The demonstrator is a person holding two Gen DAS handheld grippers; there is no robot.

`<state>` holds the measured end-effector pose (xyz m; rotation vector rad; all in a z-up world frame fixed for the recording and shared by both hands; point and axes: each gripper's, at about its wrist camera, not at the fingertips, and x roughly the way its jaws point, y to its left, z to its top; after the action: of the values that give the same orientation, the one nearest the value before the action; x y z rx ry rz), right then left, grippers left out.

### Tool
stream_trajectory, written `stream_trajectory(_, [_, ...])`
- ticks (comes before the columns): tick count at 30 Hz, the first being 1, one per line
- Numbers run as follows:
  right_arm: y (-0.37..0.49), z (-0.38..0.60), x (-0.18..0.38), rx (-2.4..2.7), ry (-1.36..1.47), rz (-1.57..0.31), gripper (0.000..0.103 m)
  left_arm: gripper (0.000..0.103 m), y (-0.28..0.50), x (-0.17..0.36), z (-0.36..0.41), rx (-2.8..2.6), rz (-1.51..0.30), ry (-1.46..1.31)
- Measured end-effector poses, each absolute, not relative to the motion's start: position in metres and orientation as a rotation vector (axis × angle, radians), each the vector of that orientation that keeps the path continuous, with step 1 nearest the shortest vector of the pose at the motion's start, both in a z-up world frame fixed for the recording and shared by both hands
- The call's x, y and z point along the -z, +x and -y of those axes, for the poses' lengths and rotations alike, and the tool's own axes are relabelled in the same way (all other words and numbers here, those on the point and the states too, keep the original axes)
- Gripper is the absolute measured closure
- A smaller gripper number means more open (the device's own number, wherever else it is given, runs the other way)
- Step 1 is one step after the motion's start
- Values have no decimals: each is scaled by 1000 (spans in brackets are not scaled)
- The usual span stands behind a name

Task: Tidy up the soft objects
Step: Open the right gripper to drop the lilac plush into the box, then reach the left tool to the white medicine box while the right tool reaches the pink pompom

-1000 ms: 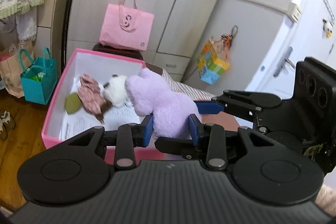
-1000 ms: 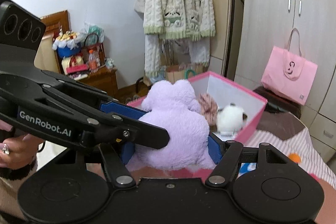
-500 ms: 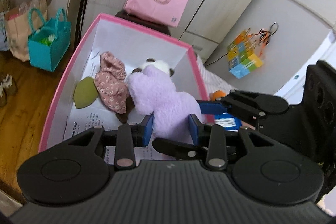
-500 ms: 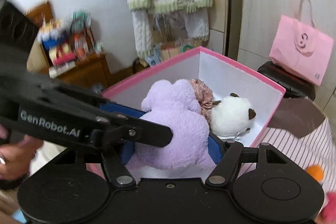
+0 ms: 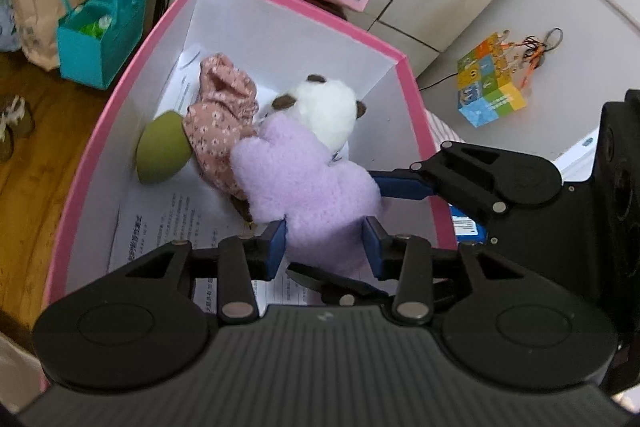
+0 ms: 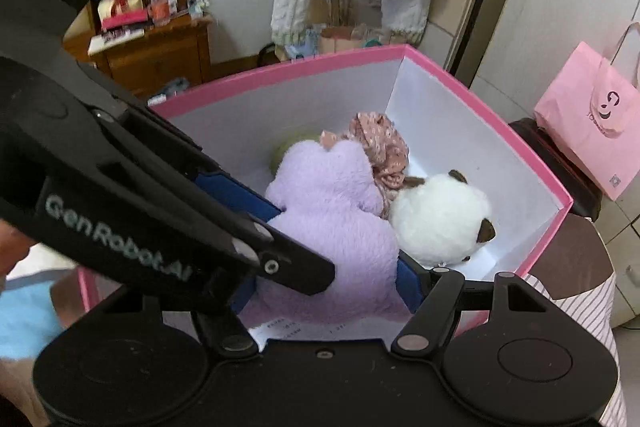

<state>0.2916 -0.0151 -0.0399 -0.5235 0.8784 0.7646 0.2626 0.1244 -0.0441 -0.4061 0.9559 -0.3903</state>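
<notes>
Lowering the purple plush [image 5: 308, 183] into the pink box [image 5: 416, 115], both tools on it at once. Left tool [image 5: 325, 245] pinching the plush's near end between its blue pads, jaws just beginning to ease apart with the plush between them. Right tool [image 6: 326, 279] clamped across the plush's body, jaws spread wide around the bulk, pads pressing into the fur on both sides.

Plush hanging inside the box walls, head end touching the floral fabric bundle [image 5: 222, 119] and lying against the white panda plush [image 5: 324, 113]; green pad [image 5: 162, 153] sitting further off by the box's left wall. Printed paper [image 5: 160, 227] lining the box floor beneath (whether the plush's underside is resting on it: cannot tell from either view).

Judged step: releasing the plush into the box. Notes on doing it well:
- Letting the plush settle fully onto the floor before opening either tool wide, avoiding a drop onto the panda.
- Opening both tools together, since a one-sided release would likely swing the soft body toward the fabric bundle.
- Spreading the pads clear of the fur before lifting (long pile tends to snag and drag).
- Withdrawing straight up, keeping clear of the box rim on the right tool's side.
</notes>
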Motion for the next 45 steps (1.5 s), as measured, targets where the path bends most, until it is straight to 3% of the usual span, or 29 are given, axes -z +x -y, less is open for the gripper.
stream_trajectory(6, [299,17,41,-744,-531,-896,26,59,267,47,-121,378,-949,-414])
stream_trajectory(9, [296,18,42,-716,-564,-889,22,48,262,40,-117,336,-893,-333])
stream_trajectory(13, [286,25,34,-702,-556,-854,22,41,245,24,-117,286,-793,-239])
stream_trajectory(31, [206,71,-38,-690,-484,-695,21,32,132,-54,-107,420,-637,-52])
stream_trajectory(45, [107,125,-67,-616,-503,-589,21,27,66,-78,-70,491,-583,9])
